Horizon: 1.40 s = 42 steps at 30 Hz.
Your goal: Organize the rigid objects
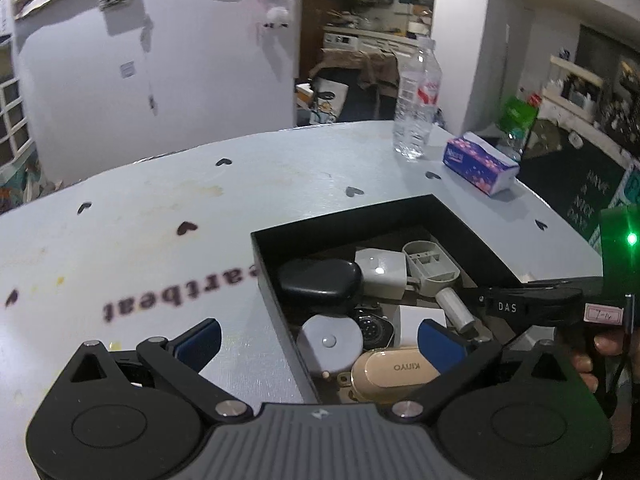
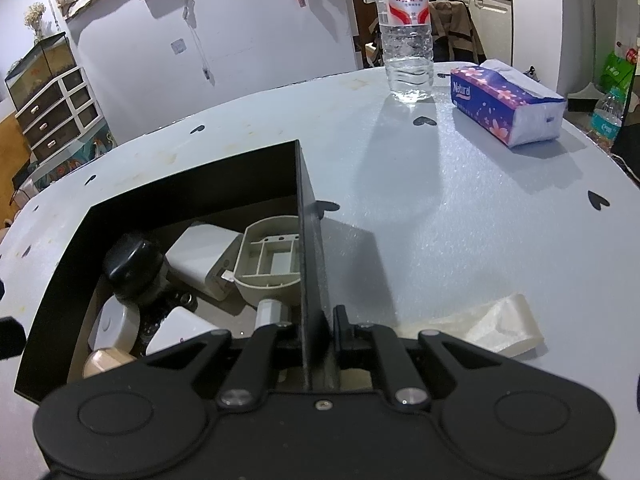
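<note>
A black box (image 1: 276, 280) is resting on a pale table (image 1: 160, 208) printed with small dark hearts. Small hard items are being kept inside the box: a black case (image 1: 318, 282), a white plug (image 1: 380, 274), a grey plastic shell (image 1: 430, 266), a round white disc (image 1: 330, 340), a watch (image 1: 368, 324) and a gold case (image 1: 394, 372).

The left gripper (image 1: 320, 338) is being held wide open above the near left corner of the box; nothing is lying between its blue pads (image 1: 438, 344).

The right gripper (image 2: 316, 326) is being kept narrow, clamped on the right wall of the box (image 2: 310, 240); one finger is standing inside the box and the other outside.

A water bottle (image 2: 406, 36) and a tissue pack (image 2: 506, 106) are standing at the far side of the table, well apart from the box. A crumpled plastic bag (image 2: 496, 324) is lying just right of the right gripper.
</note>
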Tool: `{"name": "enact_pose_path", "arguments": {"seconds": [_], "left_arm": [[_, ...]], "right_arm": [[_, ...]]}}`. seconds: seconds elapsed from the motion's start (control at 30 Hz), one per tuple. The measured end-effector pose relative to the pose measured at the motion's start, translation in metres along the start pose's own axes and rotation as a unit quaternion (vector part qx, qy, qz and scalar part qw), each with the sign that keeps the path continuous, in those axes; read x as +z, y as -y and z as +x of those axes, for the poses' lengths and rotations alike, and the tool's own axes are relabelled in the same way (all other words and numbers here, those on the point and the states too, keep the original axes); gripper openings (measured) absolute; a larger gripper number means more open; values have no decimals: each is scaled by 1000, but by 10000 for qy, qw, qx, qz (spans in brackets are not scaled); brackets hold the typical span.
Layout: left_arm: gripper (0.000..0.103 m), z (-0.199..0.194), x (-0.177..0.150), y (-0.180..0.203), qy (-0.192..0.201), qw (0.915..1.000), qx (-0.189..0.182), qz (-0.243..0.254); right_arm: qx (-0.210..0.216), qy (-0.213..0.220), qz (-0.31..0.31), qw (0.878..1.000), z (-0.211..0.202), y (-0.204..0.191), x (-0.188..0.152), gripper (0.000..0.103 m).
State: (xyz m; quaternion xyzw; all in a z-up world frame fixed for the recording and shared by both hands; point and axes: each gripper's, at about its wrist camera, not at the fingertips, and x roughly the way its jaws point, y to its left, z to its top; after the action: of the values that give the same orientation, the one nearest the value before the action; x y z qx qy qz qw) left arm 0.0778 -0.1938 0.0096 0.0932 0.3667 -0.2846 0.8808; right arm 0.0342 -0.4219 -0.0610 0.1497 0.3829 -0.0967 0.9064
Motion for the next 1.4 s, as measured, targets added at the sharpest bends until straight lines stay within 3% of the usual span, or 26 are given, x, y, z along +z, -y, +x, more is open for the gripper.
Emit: {"name": "enact_pose_path", "arguments": {"seconds": [0.13,0.37,0.47,0.53,0.73,0.9,1.4], "left_arm": [[103,0,-8,-7,88,9994,141,-320],[103,-2,-13,-18,158,9971,290,-692],[103,-6,-15,-19,275,9961,484,-688],[103,-7,-16,-20,301,9956,529,-709],[103,-10,-24,-21,315,9952,483,-787],[103,-11,-30,-18,260,9950,732,-630],[103,-18,-43,-19,145,9941,837,-681]], "right_arm": [[-93,140,-96,9998,-9,-3,5,15],[-194,803,-324,9961,-56,-15,25,27],[-166,1070,-403,9933,-78,-23,26,43],[-130,1142,-440,9924,-88,-29,23,61],[-196,1043,-456,9933,-95,-40,6,89],[-377,921,-515,9937,-95,-42,-6,99],[-679,705,-686,9928,-97,-50,-32,100]]}}
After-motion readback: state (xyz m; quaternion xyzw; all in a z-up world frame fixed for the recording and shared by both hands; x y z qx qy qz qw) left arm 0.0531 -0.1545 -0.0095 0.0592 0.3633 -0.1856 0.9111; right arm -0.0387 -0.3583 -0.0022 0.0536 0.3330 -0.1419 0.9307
